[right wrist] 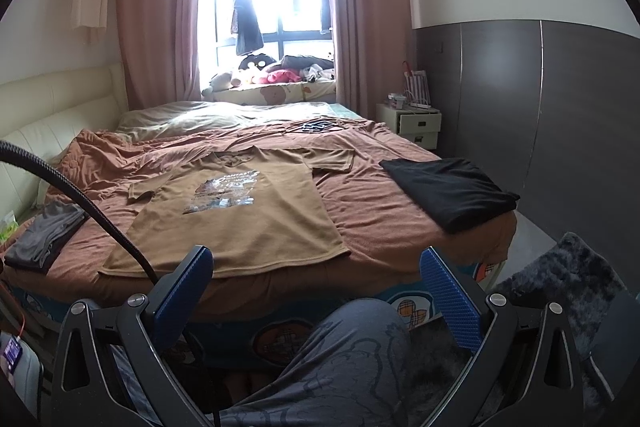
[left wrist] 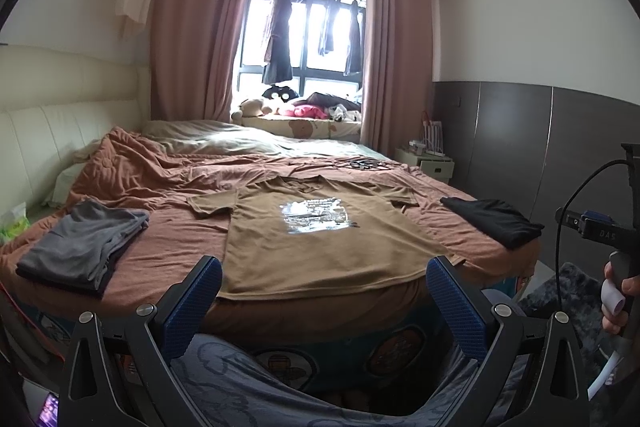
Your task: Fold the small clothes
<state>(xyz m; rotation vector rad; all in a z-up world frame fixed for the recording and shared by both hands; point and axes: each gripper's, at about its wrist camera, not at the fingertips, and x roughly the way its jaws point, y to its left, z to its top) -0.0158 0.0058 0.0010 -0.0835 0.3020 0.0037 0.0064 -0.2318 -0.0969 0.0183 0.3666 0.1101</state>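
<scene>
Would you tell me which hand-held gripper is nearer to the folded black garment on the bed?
Right. The right hand-held gripper is open, just left of the folded black garment; the left hand-held gripper is open, farther left.

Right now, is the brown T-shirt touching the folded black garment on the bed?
Apart. The right wrist view shows a strip of bare bedspread between the brown T-shirt and the folded black garment.
</scene>
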